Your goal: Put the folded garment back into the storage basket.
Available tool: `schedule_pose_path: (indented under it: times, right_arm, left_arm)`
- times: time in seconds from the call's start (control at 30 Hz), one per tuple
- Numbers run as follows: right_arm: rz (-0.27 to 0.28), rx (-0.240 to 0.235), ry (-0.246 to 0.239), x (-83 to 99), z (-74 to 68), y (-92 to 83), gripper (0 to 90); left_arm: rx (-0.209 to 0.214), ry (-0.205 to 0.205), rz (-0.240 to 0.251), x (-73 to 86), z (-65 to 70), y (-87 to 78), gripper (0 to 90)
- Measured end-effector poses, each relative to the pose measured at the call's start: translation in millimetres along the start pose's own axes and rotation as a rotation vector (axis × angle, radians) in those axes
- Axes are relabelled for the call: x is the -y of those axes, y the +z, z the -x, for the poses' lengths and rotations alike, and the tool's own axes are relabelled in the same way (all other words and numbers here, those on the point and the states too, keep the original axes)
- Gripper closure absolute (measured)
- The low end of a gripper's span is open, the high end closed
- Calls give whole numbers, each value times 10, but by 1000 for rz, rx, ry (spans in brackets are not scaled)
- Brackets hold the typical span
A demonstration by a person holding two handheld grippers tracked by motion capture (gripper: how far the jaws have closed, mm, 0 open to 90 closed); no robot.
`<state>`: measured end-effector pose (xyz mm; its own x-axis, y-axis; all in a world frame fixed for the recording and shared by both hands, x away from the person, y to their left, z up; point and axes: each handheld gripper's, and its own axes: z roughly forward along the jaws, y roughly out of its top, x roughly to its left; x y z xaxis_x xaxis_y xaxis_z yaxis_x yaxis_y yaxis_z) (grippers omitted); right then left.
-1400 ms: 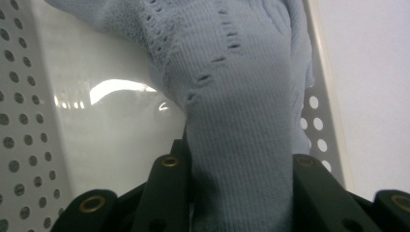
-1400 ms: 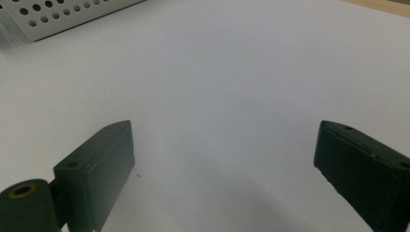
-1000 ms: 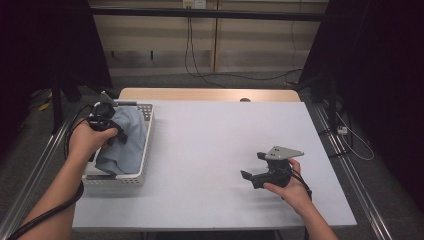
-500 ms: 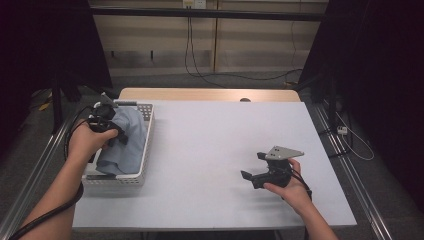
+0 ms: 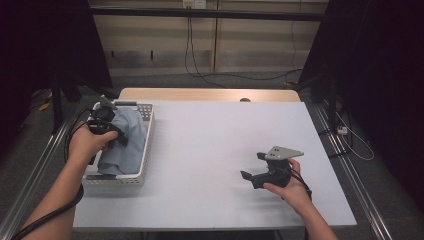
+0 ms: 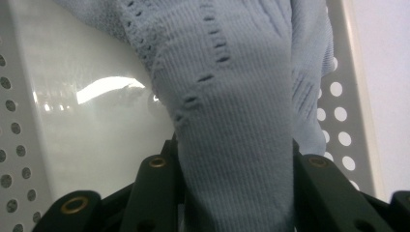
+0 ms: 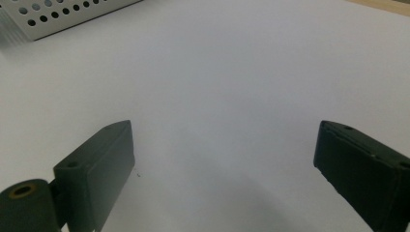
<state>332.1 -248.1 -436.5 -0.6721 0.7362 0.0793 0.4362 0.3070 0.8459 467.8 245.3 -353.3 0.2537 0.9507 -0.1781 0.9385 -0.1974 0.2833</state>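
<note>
A light blue knit cloth (image 5: 128, 145) lies bunched in a white perforated basket (image 5: 116, 180) at the table's left. My left gripper (image 5: 113, 131) reaches down into the basket. In the left gripper view the cloth (image 6: 232, 87) fills the gap of this gripper (image 6: 235, 159) and touches both jaws. The jaws have just been opening a little, with the cloth still between them. My right gripper (image 5: 253, 166) rests low over the white table at the right front. It stands open (image 7: 222, 145) with bare tabletop between its fingers.
The basket's perforated wall (image 6: 338, 96) runs beside the cloth, and its corner (image 7: 58, 14) shows far off in the right gripper view. A wooden strip (image 5: 210, 94) borders the table's far edge. Metal rails (image 5: 345, 165) line both sides, with cables on the floor beyond.
</note>
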Motion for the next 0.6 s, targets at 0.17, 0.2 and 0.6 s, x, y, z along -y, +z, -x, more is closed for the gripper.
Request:
schedule_pose_path:
  times: [0.17,0.2,0.6]
  right_arm:
    - [0,2,0,0,2,-5,73]
    - [1,2,0,-1,2,-6,73]
    - [-1,2,-1,1,2,-1,73]
  left_arm:
    - [-1,3,0,5,-1,9,636]
    - [0,0,2,8,-1,12,632]
    - [5,2,-17,27,-24,75,633]
